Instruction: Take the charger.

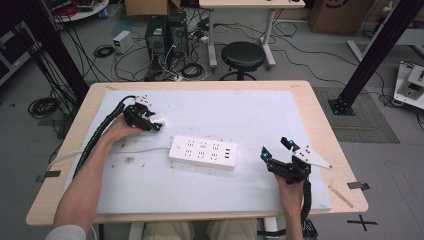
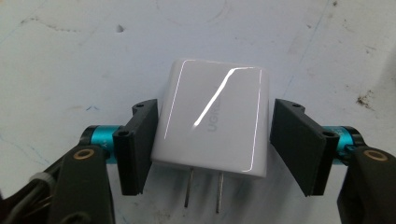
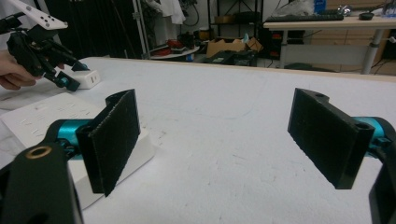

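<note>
right gripper (image 1: 276,149): near table edge, right of the power strip, jaws spread wide with nothing between them
left gripper (image 1: 156,123): far left on the mat, jaws straddling the white USB charger (image 2: 215,122); one pad touches its side, the other sits just off it, not clamped
charger: flat on the white mat (image 1: 260,115), two prongs toward the left gripper's camera
power strip (image 1: 202,152): mid-table, white, cord running off to the left

I see a glossy white plastic charger (image 2: 215,123) with two bare metal prongs. My left tool (image 2: 212,144) has matt black pads (image 2: 135,144) and shiny teal metal pins. The mat (image 1: 260,115) looks matt and scuffed, the table (image 1: 320,115) edge pale wood, the strip (image 1: 202,152) smooth white plastic.
</note>
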Motion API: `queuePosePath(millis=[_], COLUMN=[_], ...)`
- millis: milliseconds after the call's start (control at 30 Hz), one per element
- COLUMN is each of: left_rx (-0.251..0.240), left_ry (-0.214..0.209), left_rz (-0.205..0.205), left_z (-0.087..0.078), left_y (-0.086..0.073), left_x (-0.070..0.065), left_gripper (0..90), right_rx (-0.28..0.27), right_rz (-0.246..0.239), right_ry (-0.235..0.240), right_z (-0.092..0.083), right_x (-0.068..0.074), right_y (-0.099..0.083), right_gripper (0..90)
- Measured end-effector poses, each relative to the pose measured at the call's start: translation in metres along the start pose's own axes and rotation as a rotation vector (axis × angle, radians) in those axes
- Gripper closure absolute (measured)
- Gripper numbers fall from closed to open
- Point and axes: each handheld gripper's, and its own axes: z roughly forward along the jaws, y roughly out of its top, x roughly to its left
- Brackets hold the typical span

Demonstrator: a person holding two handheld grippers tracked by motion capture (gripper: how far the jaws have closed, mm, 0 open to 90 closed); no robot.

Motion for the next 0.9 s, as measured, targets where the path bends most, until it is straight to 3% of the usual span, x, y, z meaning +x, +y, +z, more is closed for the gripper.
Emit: queuePosePath(millis=[300, 900], left_rx=[0.004, 0.012], left_ry=[0.002, 0.023], left_rz=[0.001, 0.007], left_z=[-0.0002, -0.0028], left_y=[0.0005, 0.0015], left_x=[-0.001, -0.007], left_gripper=[41.9, 42.4], right_rx=[-0.002, 0.0], right_rz=[-0.004, -0.008], right_ry=[0.0, 0.006], right_z=[0.0003, 0.0003], right_x=[0.0, 0.0002], right_y=[0.0, 0.0], right_gripper=[17.0, 17.0])
